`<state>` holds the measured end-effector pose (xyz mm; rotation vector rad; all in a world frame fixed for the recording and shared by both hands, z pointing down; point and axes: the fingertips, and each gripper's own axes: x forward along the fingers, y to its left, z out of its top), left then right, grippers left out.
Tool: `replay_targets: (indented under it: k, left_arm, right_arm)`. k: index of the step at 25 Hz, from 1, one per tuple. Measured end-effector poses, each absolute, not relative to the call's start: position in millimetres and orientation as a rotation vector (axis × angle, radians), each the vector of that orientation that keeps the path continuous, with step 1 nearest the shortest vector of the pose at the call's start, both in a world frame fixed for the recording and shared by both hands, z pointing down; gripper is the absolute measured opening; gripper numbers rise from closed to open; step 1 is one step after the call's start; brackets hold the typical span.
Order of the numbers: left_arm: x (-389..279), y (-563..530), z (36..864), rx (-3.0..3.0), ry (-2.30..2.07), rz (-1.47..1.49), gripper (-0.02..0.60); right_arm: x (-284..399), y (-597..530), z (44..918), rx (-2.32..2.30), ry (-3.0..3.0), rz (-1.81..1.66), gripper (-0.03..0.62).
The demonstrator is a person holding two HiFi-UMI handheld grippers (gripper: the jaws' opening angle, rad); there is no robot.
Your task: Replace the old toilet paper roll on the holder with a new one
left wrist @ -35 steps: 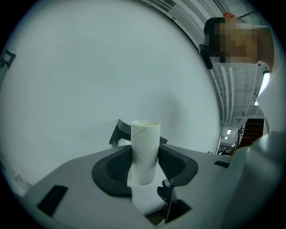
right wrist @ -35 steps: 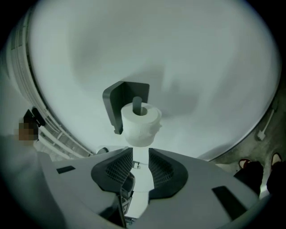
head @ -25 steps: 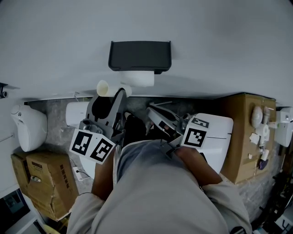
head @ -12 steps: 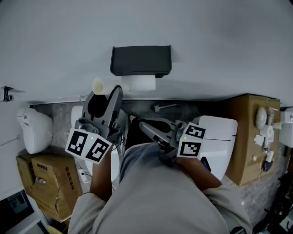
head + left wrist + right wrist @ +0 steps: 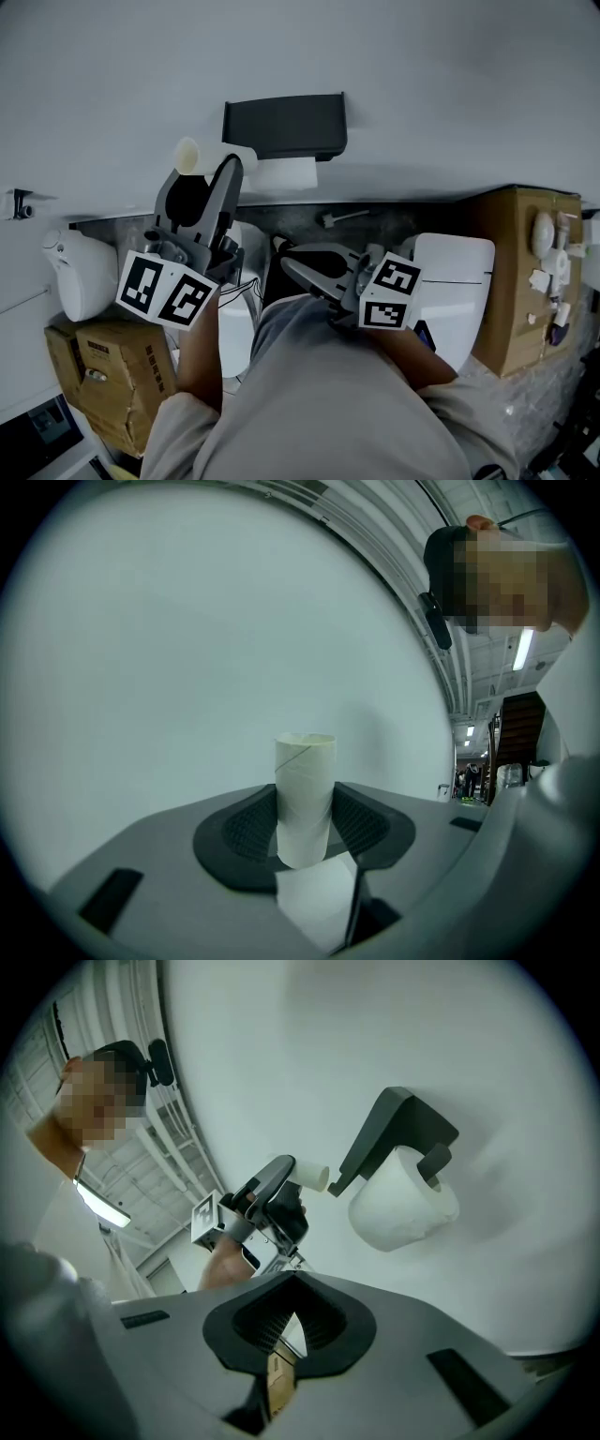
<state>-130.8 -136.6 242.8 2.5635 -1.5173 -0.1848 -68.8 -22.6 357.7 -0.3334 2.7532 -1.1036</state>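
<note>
A full-looking toilet paper roll [image 5: 403,1206] hangs under the dark holder [image 5: 284,125] on the wall. The left gripper [image 5: 206,169], just to the left of the holder and about level with it, clamps a bare cardboard tube [image 5: 305,794] crosswise between its pads. The old core therefore appears to be out and a fresh roll seated, so the task seems to be in its closing step. That is a reading of how things lie, not a certainty. The right gripper [image 5: 298,270] sits below the holder, near the person's body, with its jaws pressed together on nothing. The next move probably calls for carrying the tube away from the holder to somewhere it can be dropped, without brushing the hanging roll. The left gripper view shows the grip best, with the tube upright between the ribbed pads and only blank wall [image 5: 187,667] behind it, and neither holder nor roll in sight. The right gripper view supplies what that one lacks: holder, roll and tube-carrying gripper together, with the tube's end close beside the holder's arm.
</note>
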Motion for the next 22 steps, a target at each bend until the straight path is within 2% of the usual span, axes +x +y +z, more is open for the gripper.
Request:
replay_targets:
  k: [11, 22]
  left_arm:
    - [-114.9, -177.8, 225.3, 2.661, -1.476, -0.008, 0.178]
    - [-98.9, -197.2, 246.4, 2.720, -1.418, 0.161, 0.178]
  right_arm:
    - [-67.7, -27.9, 358.5, -0.354, 2.761, -1.091, 0.017]
    - [-72.4, -32.8, 363.6, -0.371, 2.757, -1.114, 0.017]
